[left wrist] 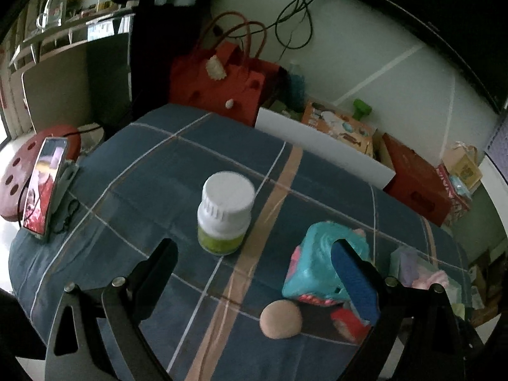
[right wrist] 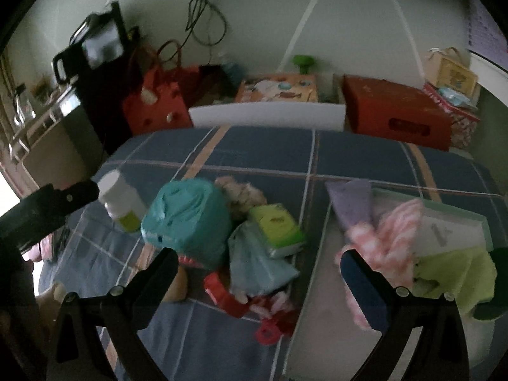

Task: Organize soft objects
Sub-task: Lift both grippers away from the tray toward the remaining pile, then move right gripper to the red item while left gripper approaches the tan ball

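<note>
Now both hand-held grippers, left [left wrist: 254,273] and right [right wrist: 258,277], are spread wide and pinch nothing. On the table [left wrist: 133,171] the teal toy [left wrist: 317,263] lies at 4 o'clock from the bottle [left wrist: 226,208]. At 3 o'clock from the toy lie pink cloth [right wrist: 393,235] and green cloth [right wrist: 457,273].

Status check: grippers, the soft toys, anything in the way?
Left gripper and right gripper open, empty. Teal plush in pile, unsorted. White bottle stands beside it.

Pink striped cloth [right wrist: 393,231], perhaps socks, motion-blurred.
</note>
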A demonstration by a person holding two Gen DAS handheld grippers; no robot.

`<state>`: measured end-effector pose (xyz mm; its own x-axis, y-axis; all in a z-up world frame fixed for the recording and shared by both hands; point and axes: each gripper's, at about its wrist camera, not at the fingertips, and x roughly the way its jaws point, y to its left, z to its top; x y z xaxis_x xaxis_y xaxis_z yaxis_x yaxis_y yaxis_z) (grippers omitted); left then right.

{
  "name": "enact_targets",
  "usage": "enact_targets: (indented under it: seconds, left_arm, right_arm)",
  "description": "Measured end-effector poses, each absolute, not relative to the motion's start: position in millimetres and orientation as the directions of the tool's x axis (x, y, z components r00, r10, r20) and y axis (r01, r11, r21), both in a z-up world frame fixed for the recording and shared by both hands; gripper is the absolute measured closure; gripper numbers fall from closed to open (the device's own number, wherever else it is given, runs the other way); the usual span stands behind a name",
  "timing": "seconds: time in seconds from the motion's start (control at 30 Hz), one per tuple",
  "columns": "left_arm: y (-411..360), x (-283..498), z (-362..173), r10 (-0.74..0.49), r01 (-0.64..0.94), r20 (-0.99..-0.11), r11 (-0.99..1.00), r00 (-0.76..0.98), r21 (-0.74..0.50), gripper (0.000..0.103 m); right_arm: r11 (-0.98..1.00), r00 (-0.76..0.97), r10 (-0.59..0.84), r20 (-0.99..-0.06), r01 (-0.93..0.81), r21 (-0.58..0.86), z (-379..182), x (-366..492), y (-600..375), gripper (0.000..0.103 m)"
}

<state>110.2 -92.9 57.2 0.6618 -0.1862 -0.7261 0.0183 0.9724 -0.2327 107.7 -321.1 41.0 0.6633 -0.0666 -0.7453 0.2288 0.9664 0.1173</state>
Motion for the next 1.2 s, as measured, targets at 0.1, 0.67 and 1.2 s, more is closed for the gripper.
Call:
enact_targets:
  seconds: [0.1,0.67,1.2]
  left_arm:
    - [-89,108,48,-0.201,0.03,-0.74,0.971,0.642,-0.238,0.006]
    - [-94,100,1,-0.236,0.07,-0.851,0.971,0.469,-0.23,0.006]
    - [-102,108,-20,-0.26,0.062,-0.89,0.965,0.373,-0.256,0.006]
  right_arm:
    - [0.969,0.652,-0.056,-0.756,0.219,0.117,36,110,-316,0.0]
    - [0.99,0.581,-0.039,-0.813,0.135,0.05,10,111,-281,0.0]
    - [0.996,0.538,-0.014,-0.843,0.083,0.036,-6,119,-279,0.05]
